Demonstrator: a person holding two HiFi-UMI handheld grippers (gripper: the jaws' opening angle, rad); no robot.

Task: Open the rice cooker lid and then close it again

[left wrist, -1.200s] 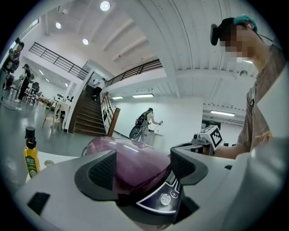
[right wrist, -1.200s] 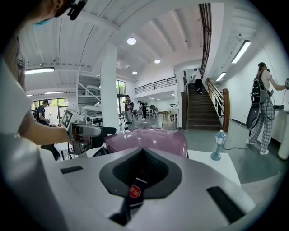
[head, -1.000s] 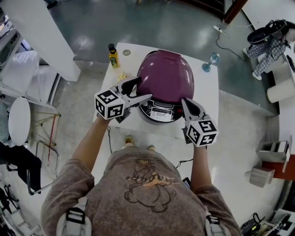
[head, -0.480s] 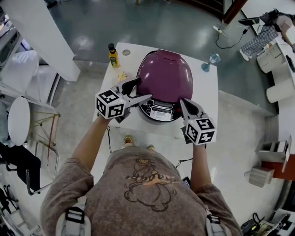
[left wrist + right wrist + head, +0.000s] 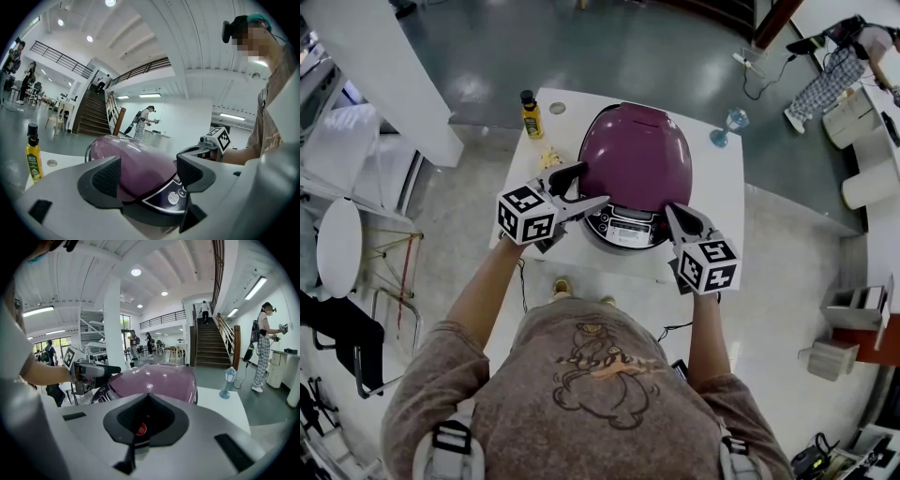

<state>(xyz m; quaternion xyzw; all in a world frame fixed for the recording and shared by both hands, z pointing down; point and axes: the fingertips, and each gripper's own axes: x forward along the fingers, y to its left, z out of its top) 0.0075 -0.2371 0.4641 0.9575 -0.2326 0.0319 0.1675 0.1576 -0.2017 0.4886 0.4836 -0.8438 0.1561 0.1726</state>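
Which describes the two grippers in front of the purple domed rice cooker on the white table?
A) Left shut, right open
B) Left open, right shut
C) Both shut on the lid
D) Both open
B: the left gripper has its jaws apart, with the purple domed rice cooker showing between them, while the right gripper has its jaws together.

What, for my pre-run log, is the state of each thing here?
rice cooker lid: closed
left tongs: open, gripping nothing
right tongs: shut, empty
yellow bottle: upright, capped
blue glass: upright on the table
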